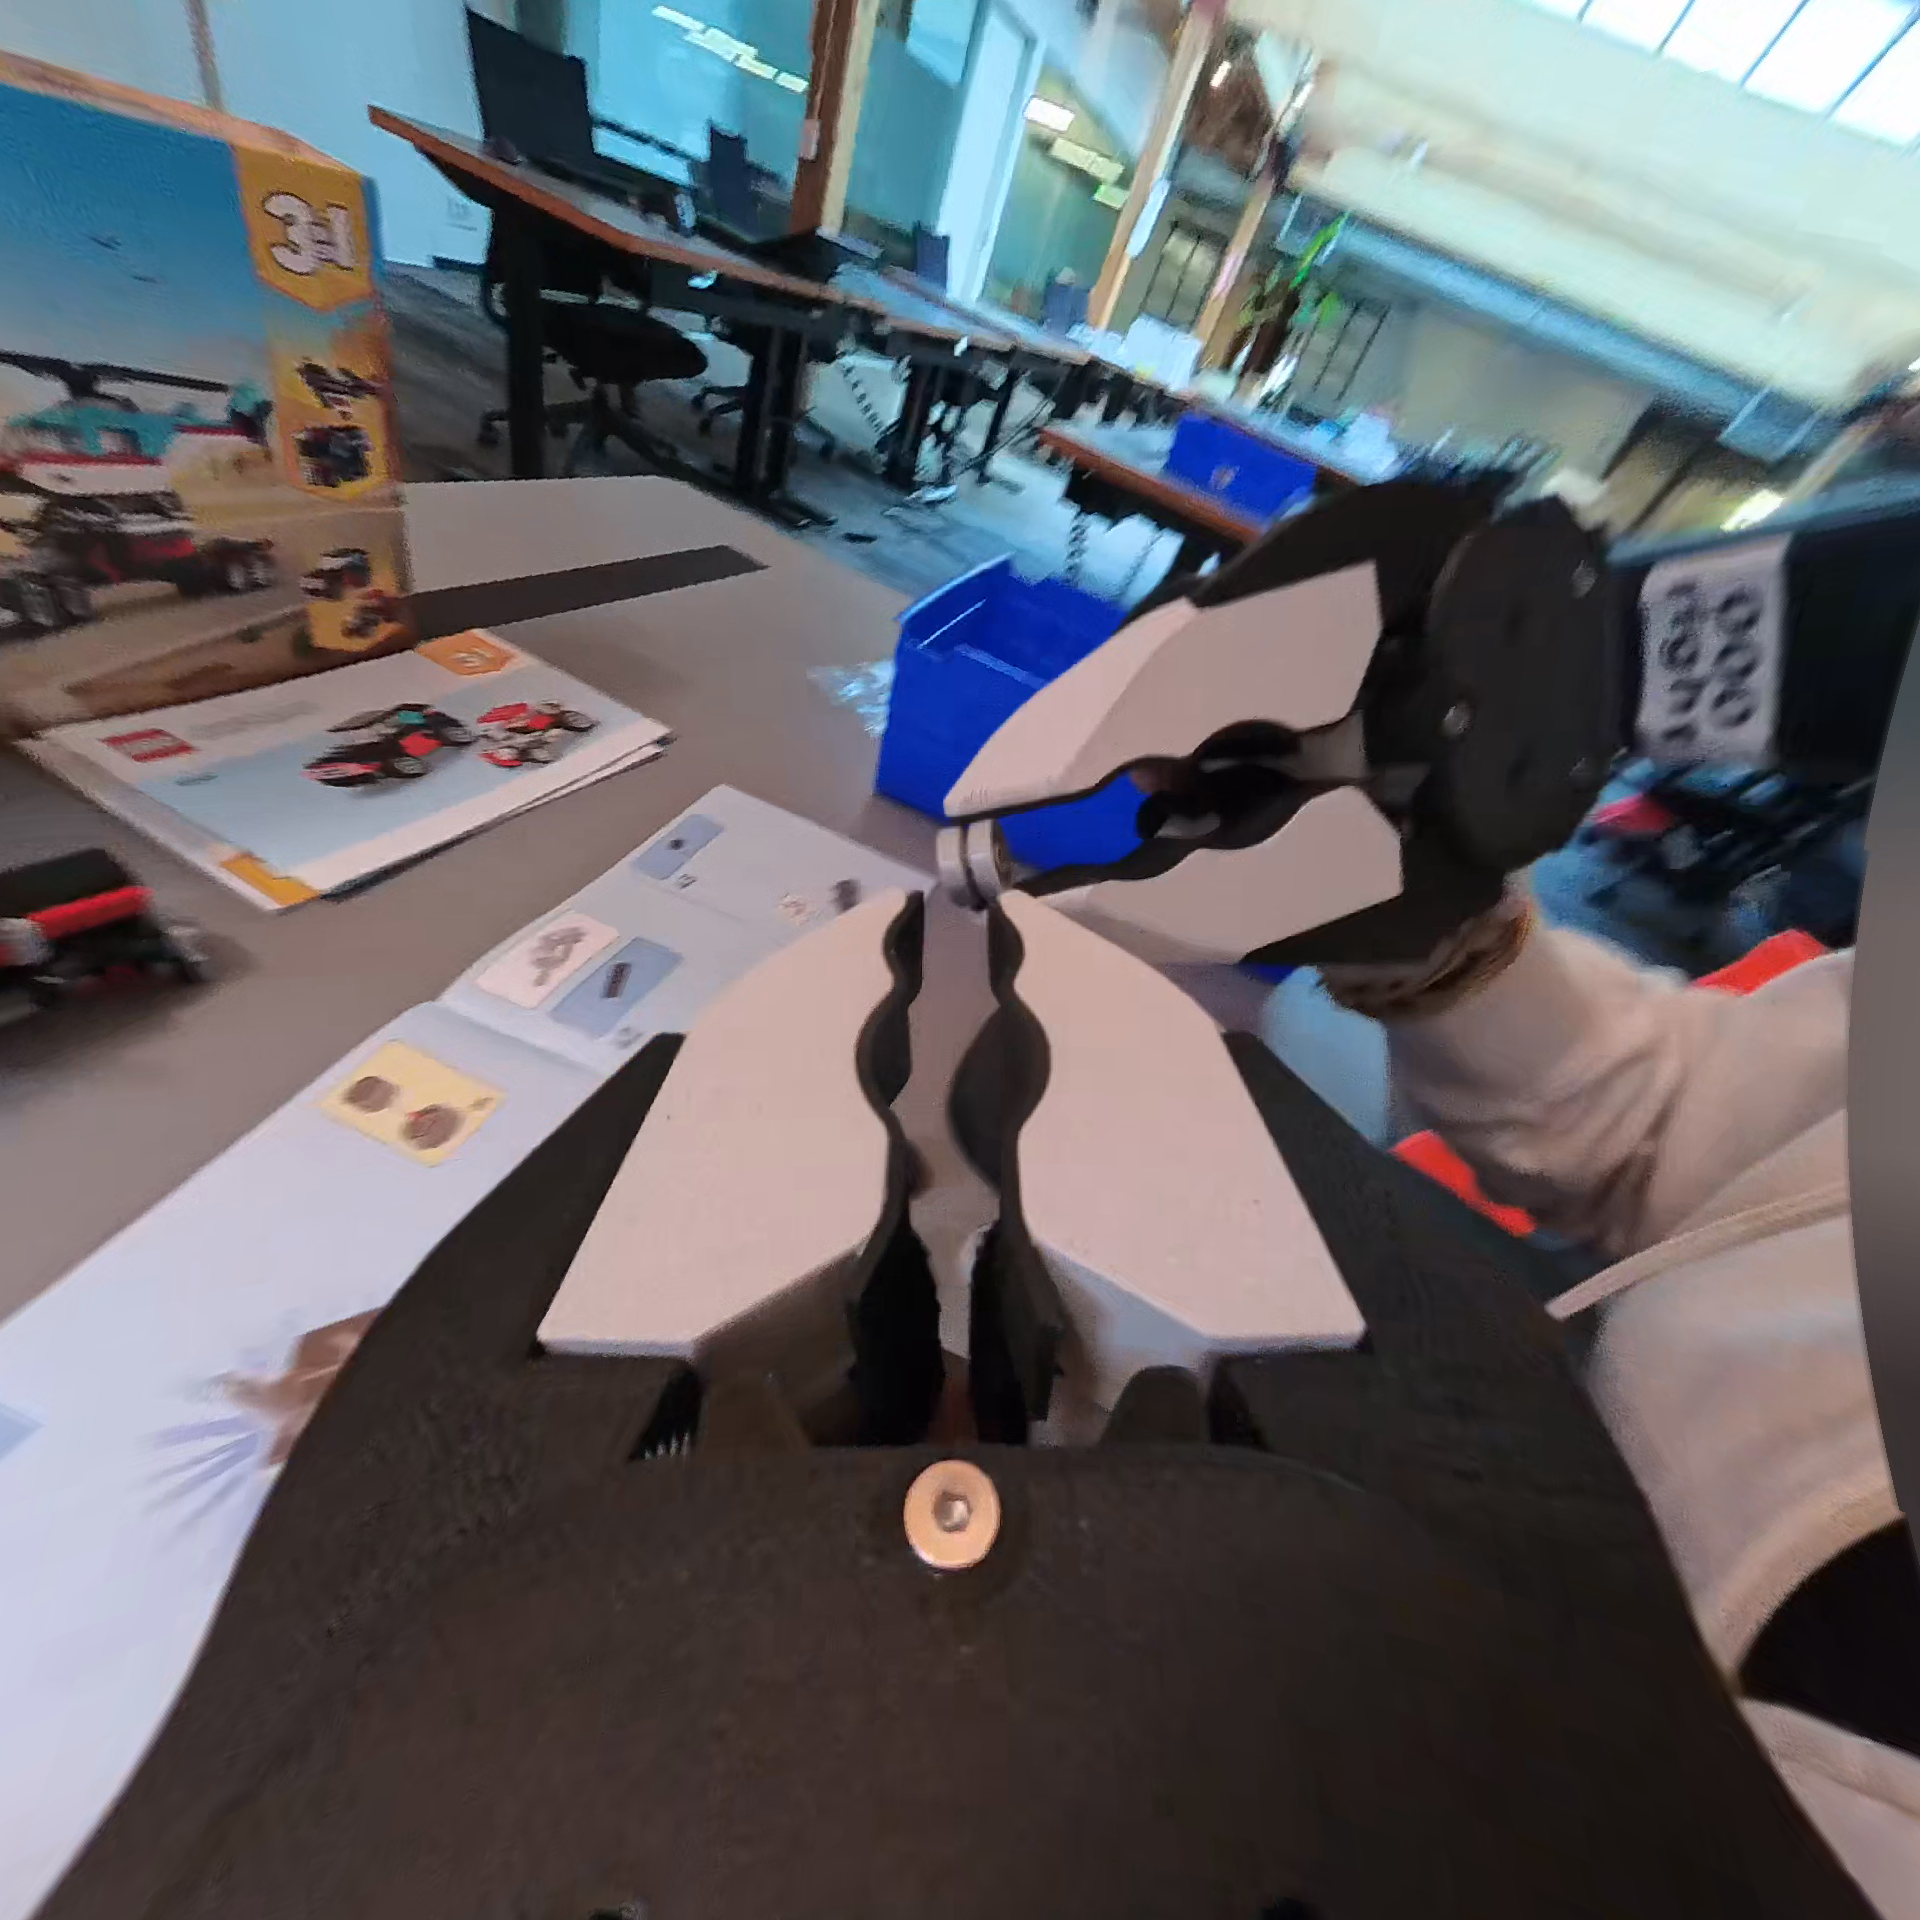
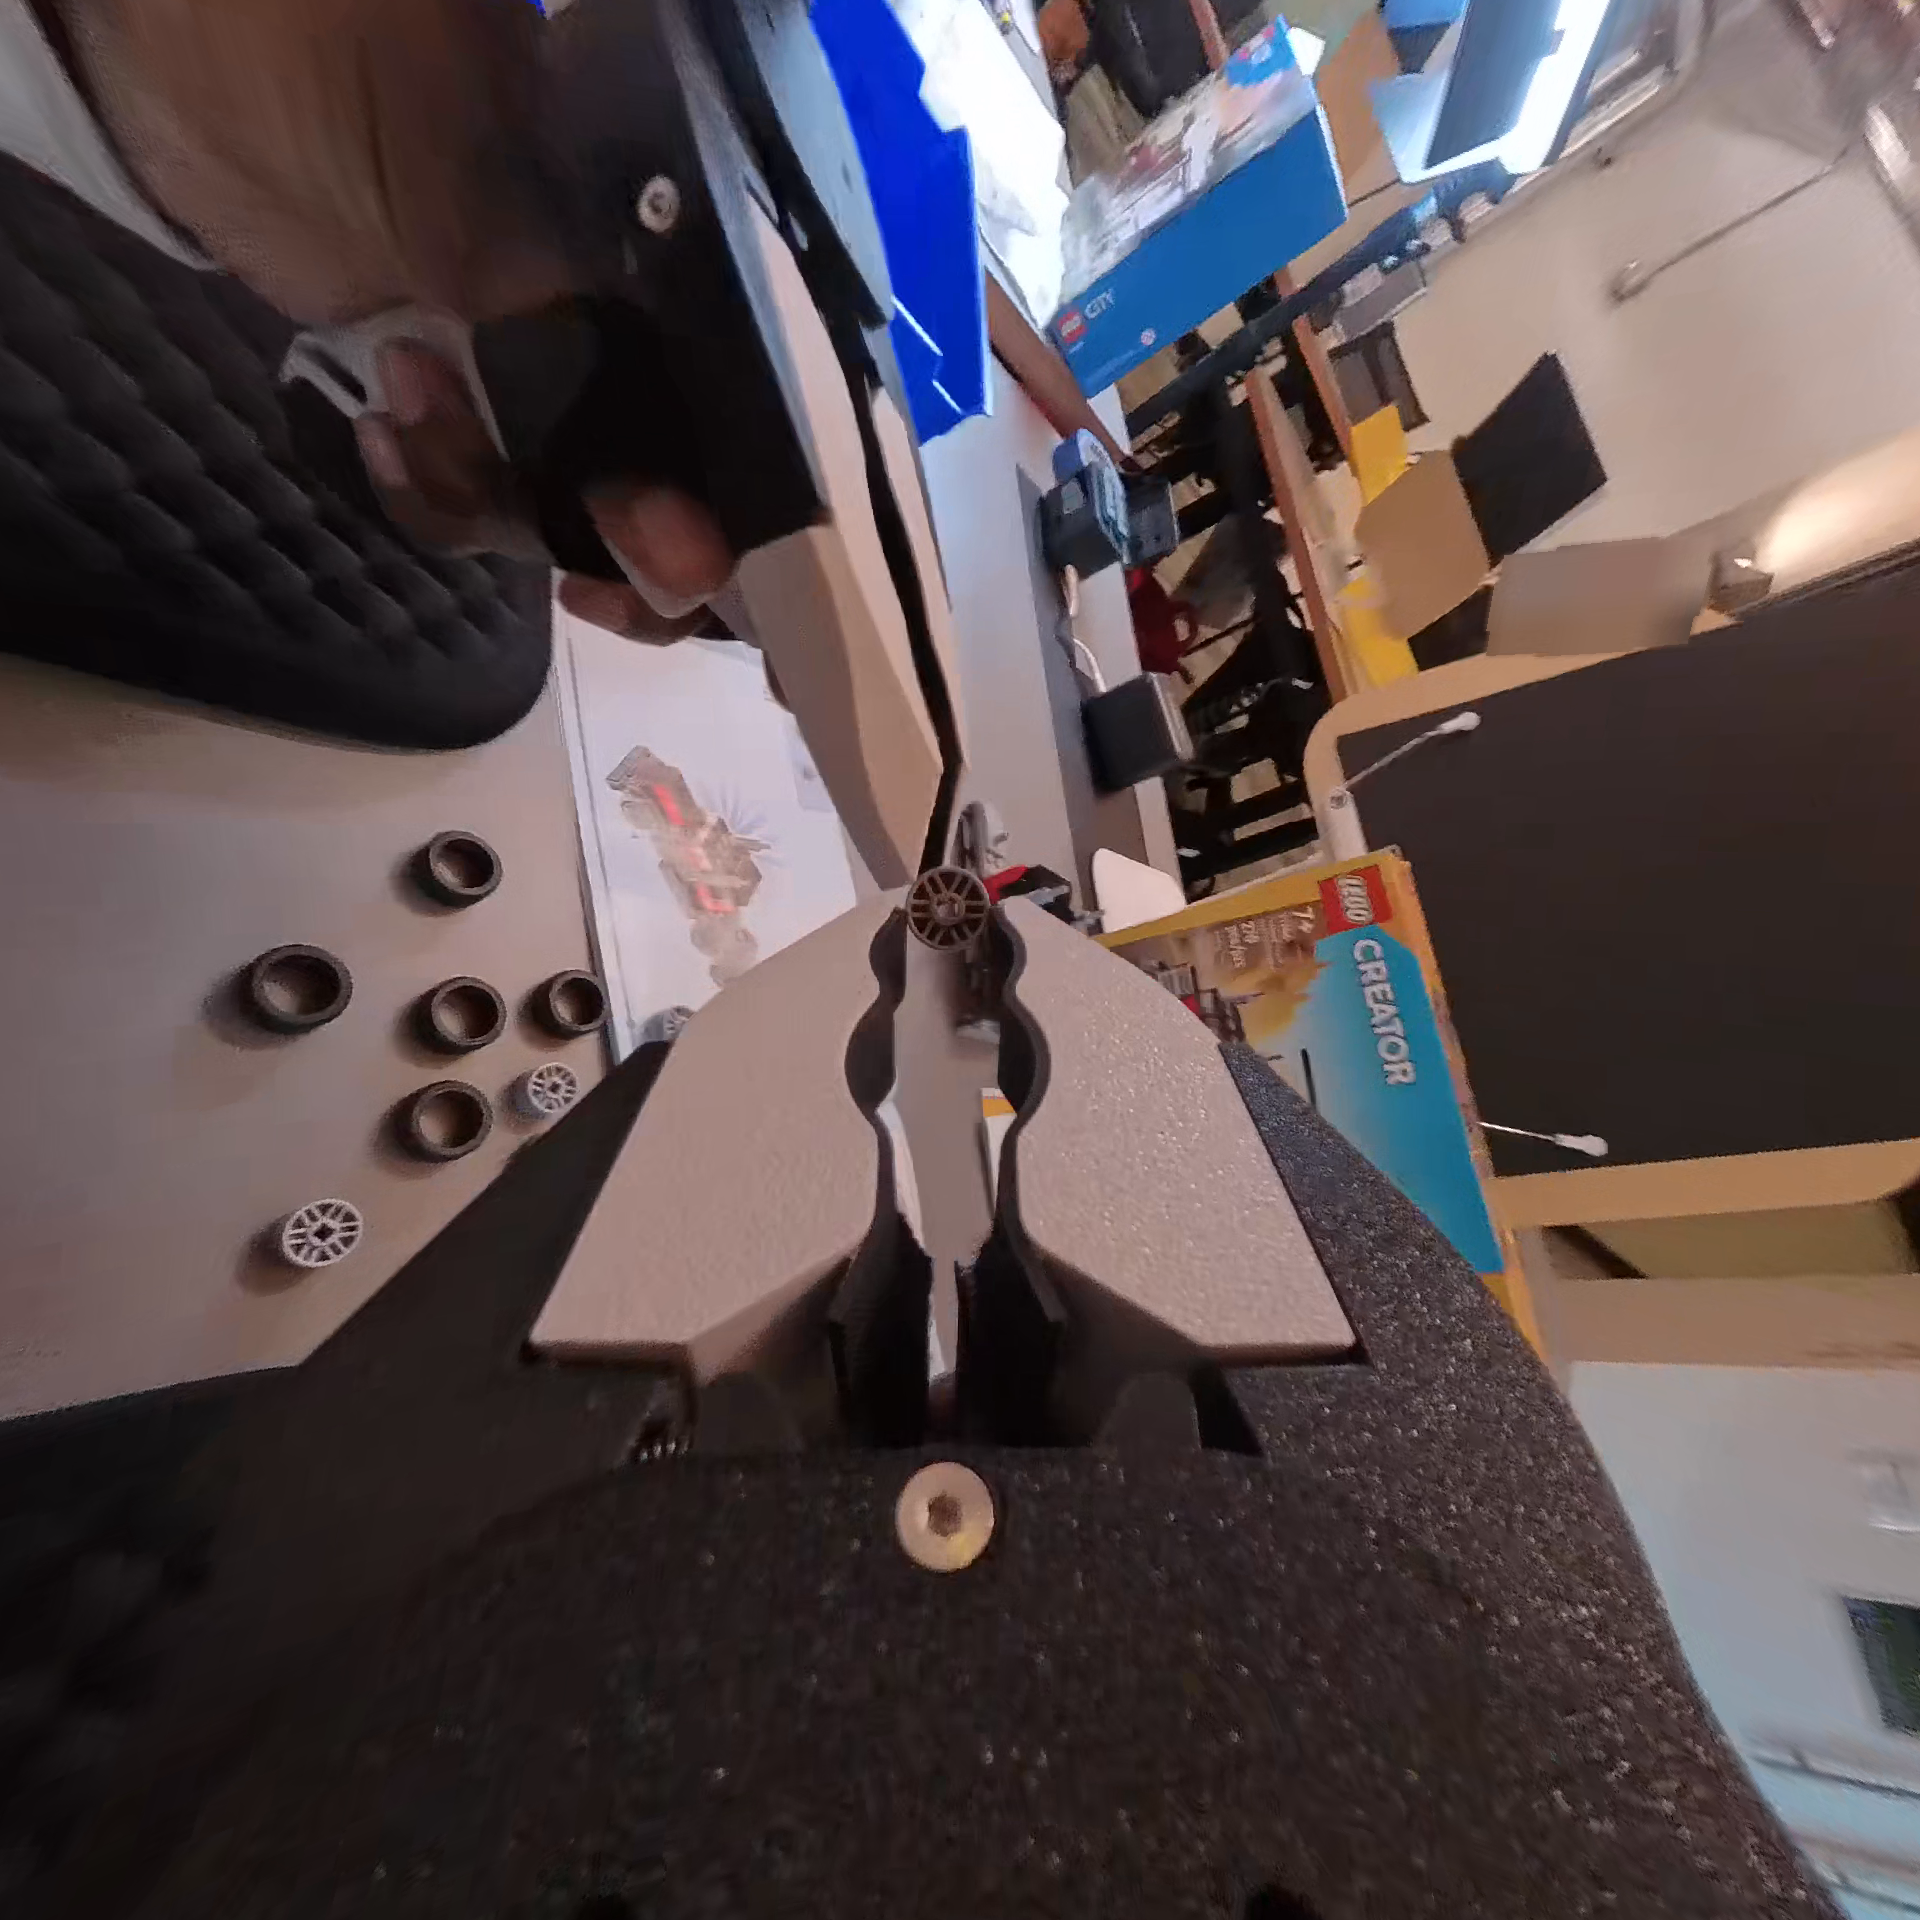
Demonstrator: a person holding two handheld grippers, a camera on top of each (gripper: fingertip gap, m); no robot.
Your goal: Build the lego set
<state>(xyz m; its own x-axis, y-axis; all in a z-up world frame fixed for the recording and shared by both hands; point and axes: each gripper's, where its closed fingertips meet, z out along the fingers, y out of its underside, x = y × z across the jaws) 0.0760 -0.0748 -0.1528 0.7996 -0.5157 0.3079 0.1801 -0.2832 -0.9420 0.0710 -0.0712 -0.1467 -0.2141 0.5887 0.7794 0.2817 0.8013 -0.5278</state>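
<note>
A small grey wheel hub point(image 2: 948, 909) sits between the fingertips of my right gripper point(image 2: 950, 916), which is shut on it above the table. In the left wrist view the right gripper point(image 1: 977, 847) comes in from the right with the hub point(image 1: 966, 868) at its tips. My left gripper point(image 1: 956, 909) has its fingers almost together, with its tips right against the hub; nothing shows between them. Several black tyres point(image 2: 457, 868) and two loose grey hubs point(image 2: 320, 1233) lie on the table to the left. The partly built vehicle point(image 1: 83, 925) stands at the far left.
An open instruction booklet point(image 1: 582, 987) lies under the grippers, and a closed one point(image 1: 353, 758) lies beyond it. The set's box point(image 1: 187, 416) stands at the back left. A blue bin point(image 1: 977, 675) sits behind the grippers. A person's hand point(image 2: 644, 551) holds the left gripper. My left and right fingertips are right by each other.
</note>
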